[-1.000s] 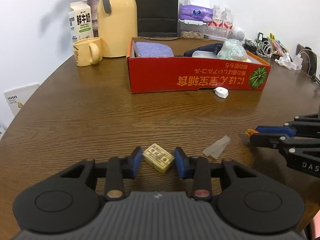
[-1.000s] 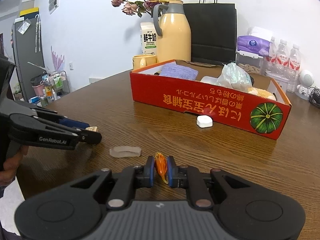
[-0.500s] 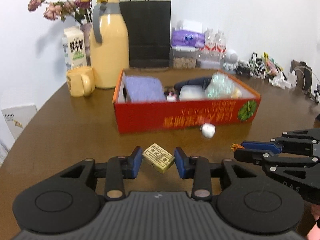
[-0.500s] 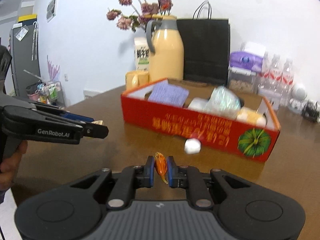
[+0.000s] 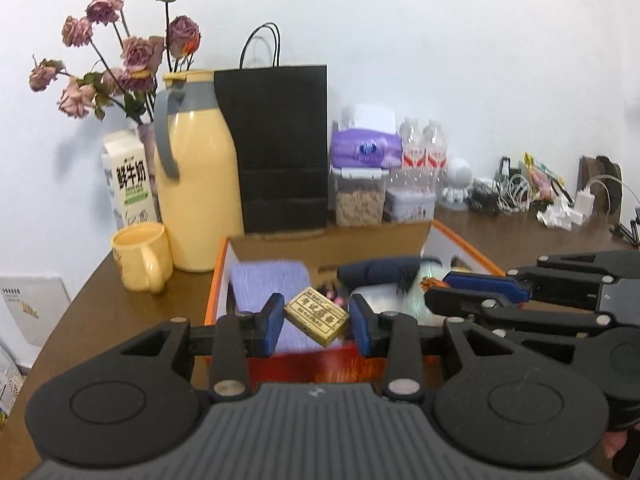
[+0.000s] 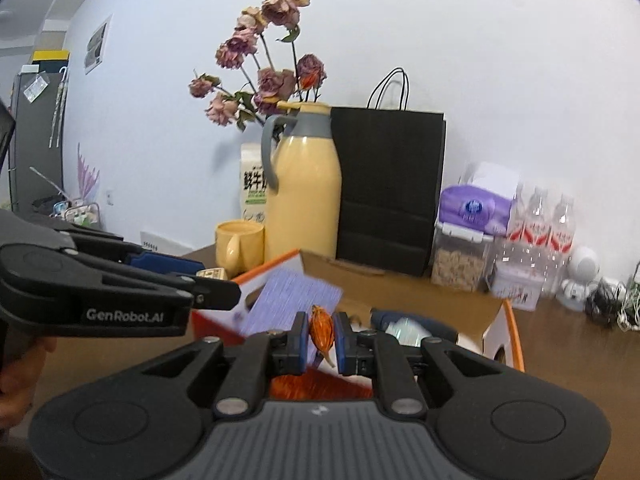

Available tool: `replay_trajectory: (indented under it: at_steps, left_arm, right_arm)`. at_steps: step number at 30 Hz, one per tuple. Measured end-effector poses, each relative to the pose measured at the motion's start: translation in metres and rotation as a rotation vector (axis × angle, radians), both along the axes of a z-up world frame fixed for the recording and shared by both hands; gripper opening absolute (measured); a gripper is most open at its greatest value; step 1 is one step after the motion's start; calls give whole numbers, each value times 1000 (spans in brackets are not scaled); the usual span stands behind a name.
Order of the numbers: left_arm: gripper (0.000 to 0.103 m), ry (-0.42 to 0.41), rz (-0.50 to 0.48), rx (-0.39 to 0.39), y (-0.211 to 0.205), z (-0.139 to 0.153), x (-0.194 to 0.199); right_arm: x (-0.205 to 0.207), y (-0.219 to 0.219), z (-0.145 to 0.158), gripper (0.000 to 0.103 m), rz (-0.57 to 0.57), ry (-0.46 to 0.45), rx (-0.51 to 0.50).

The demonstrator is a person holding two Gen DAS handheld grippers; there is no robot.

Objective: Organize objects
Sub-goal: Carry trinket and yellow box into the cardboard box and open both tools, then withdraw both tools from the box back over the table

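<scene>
while clamping a yellow block (image 5: 316, 316), the left hand-held gripper (image 5: 316, 322) hangs.

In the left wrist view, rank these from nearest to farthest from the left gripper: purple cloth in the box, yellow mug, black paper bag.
From the left gripper, which is clamped on a small yellow box:
1. Purple cloth: just ahead, at the left end of the red box.
2. Yellow mug: farther, off to the left, outside the box.
3. Black paper bag: farthest, standing behind the box by the wall.
</scene>
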State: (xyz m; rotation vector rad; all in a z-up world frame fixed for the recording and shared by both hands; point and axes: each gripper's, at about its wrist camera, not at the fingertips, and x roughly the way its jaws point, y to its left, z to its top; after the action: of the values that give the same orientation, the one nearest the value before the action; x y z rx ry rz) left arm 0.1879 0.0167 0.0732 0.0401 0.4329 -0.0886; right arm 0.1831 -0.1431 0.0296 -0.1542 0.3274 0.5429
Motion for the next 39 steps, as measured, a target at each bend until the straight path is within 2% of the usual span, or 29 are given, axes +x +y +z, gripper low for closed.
replay_trajectory:
  at_steps: [9, 12, 14, 16, 22, 28, 29, 30, 31, 33, 35, 37, 39]
  left_arm:
    - [36, -17, 28, -20, 0, 6, 58]
    - [37, -3, 57, -46, 3, 4, 82]
    - [37, 7, 76, -94, 6, -1, 95]
    - [37, 34, 79, -81, 4, -6, 107]
    - [37, 76, 110, -79, 9, -22, 121]
    - [37, 86, 121, -50, 5, -28, 123]
    - [39, 80, 129, -42, 5, -28, 122]
    - [49, 73, 132, -35, 4, -28, 121]
    - [62, 62, 138, -24, 3, -27, 119]
    - [79, 34, 151, -8, 1, -25, 115]
    - [86, 12, 157, -2, 1, -22, 112]
    - [103, 7, 170, -4, 2, -21, 112]
    - [103, 5, 188, -2, 2, -21, 112]
  right_arm:
    - [56, 16, 8, 12, 1, -25, -26]
    - [77, 20, 7, 12, -19, -19, -21]
    - [89, 20, 3, 12, -44, -12, -1]
    - [99, 20, -3, 12, -63, 3, -1]
    - [117, 13, -21, 12, -77, 74, -9]
    - [119, 11, -27, 13, -88, 88, -15]
    - [119, 10, -27, 13, -90, 87, -15]
    - [119, 10, -27, 13, -95, 85, -15]
    - [118, 9, -26, 16, -102, 81, -16]
    - [118, 8, -25, 33, -113, 77, -16]
    - [118, 6, -25, 70, -137, 69, -17]
    - [119, 5, -24, 93, -165, 58, -25]
    - [119, 5, -24, 97, -183, 56, -31]
